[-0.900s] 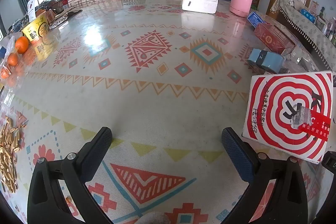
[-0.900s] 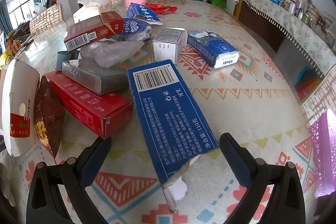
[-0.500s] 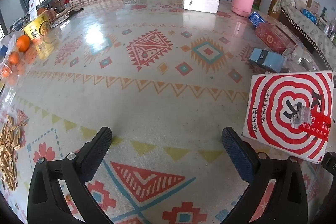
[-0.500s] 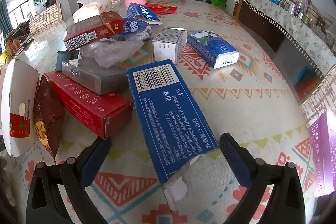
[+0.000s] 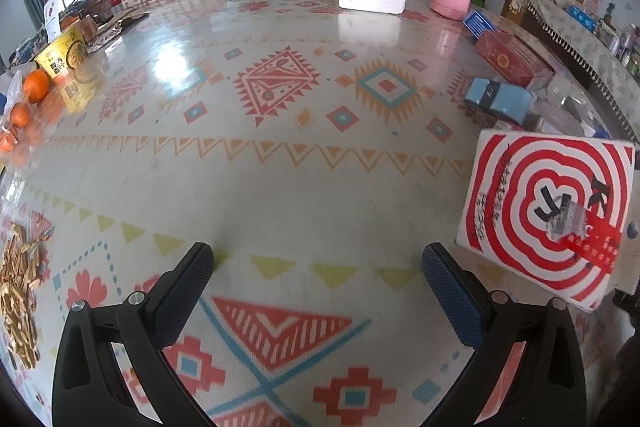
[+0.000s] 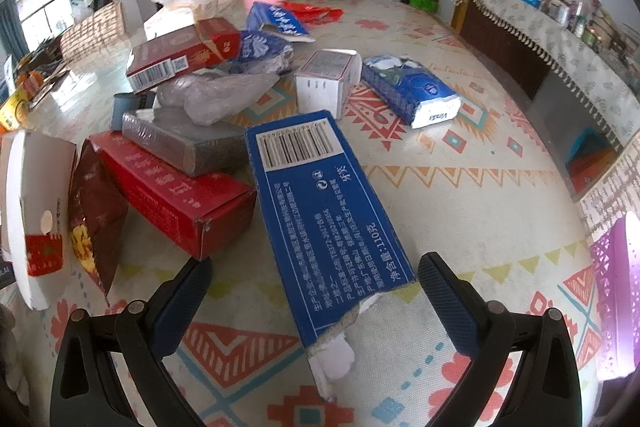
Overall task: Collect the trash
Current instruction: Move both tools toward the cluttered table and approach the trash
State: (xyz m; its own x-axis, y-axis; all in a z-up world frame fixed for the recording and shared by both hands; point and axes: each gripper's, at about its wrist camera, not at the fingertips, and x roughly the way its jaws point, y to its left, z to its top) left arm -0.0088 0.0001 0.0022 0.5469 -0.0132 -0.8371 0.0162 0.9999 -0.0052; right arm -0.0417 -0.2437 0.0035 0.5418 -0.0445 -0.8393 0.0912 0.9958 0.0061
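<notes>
Almost nothing has changed: my left gripper (image 5: 318, 263) and right gripper (image 6: 314, 277) still hover spread and empty, the blue carton (image 6: 320, 203) lying untouched between the right fingers, so collecting hasn't begun.

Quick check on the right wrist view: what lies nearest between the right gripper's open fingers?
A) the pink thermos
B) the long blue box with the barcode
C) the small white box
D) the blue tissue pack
B: the long blue box runs toward the open right gripper, its torn end between the fingers, untouched by either pad.
</notes>
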